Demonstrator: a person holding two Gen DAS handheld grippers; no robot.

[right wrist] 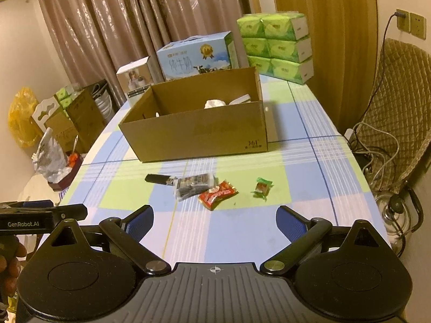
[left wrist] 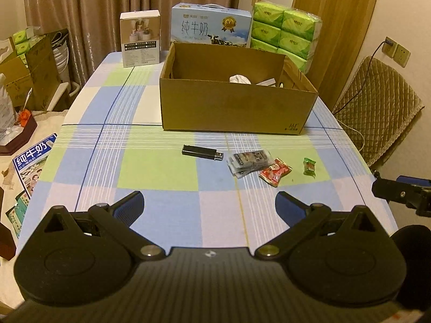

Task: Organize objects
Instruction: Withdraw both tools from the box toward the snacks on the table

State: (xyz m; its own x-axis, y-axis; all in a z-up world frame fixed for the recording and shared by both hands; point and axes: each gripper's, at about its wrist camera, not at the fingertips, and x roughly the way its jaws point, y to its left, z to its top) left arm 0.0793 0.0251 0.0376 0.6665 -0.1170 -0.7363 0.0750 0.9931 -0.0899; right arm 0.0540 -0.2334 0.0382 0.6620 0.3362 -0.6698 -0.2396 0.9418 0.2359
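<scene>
Both tongs, left (left wrist: 209, 205) and right (right wrist: 215, 220), spread wide, empty, hovering over the table (left wrist: 167, 215). In front of the cardboard box (left wrist: 234, 107): black lighter (left wrist: 202, 152), grey sachets (left wrist: 249, 162), red candy (left wrist: 275, 171), green candy (left wrist: 309, 165). Best to descend squarely over one item, pinch across its narrow width, then lift over the box rim.

A table (left wrist: 150, 177) covered in a blue, green and white checked cloth carries an open cardboard box (left wrist: 234, 107). In front of the box lie a black lighter (left wrist: 202, 152), a stack of grey sachets (left wrist: 249, 161), a red candy wrapper (left wrist: 275, 171) and a green candy (left wrist: 309, 166). Along the far edge stand a small white carton (left wrist: 140, 39), a blue milk carton (left wrist: 211, 27) and stacked green tissue packs (left wrist: 285, 33).
</scene>
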